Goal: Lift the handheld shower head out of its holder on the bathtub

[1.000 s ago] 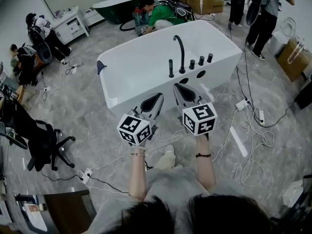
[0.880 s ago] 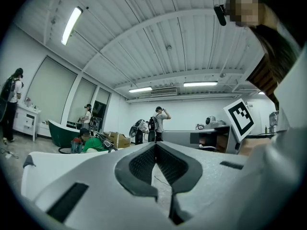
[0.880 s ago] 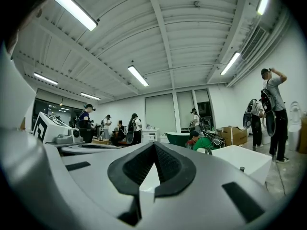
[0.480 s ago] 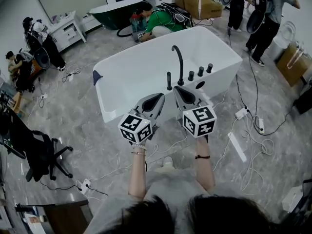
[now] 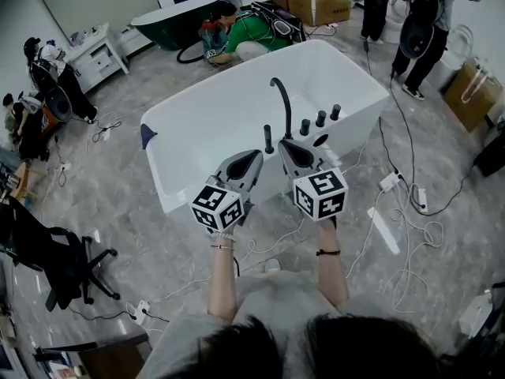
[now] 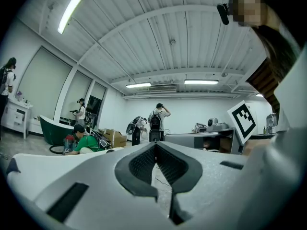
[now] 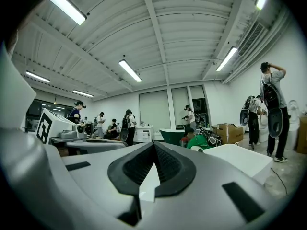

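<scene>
A white bathtub (image 5: 197,125) stands ahead of me on the grey floor. On its near rim rise a black curved spout (image 5: 278,93), a slim black handheld shower head (image 5: 268,139) upright in its holder, and three black knobs (image 5: 319,118). My left gripper (image 5: 257,156) is shut and empty, its tips just short of the tub's near side. My right gripper (image 5: 284,143) is shut and empty too, its tips close beside the shower head without touching it. Both point level; the left gripper (image 6: 155,145) and the right gripper (image 7: 154,145) show their pads pressed together.
Cables and power strips (image 5: 390,181) trail over the floor right of the tub. A person in green (image 5: 251,30) crouches behind it, beside a dark green tub (image 5: 170,14). Other people stand at the back right and left. An office chair (image 5: 55,255) sits at the left.
Both grippers have moved forward toward the bathtub together, and the tub's rim with the fittings now lies right at their tips. Both stay shut.
</scene>
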`<state>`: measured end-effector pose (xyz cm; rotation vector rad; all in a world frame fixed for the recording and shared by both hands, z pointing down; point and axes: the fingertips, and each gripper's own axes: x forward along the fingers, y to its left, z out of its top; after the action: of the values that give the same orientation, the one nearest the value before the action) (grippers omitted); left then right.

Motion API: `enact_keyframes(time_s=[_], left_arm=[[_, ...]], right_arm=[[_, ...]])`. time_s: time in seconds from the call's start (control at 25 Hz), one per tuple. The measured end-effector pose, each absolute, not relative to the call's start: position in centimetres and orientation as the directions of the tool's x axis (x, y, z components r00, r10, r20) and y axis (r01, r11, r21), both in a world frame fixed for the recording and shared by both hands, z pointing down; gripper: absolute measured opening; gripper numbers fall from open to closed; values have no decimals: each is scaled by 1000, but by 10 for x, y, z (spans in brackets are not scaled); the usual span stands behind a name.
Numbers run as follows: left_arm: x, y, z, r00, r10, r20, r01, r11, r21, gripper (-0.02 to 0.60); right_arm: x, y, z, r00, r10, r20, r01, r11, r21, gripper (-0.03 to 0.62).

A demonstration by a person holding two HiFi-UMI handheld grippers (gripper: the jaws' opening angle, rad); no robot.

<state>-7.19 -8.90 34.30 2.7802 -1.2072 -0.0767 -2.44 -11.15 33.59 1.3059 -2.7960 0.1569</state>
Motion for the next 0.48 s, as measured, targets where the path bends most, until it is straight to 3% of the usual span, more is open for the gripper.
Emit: enact_keyframes(time_s=[0.48], left_arm=[[-75, -133, 367, 692, -721, 19, -714, -681, 161, 6]], right_arm=[[-24, -151, 365, -617, -779, 111, -787, 608, -105, 0]])
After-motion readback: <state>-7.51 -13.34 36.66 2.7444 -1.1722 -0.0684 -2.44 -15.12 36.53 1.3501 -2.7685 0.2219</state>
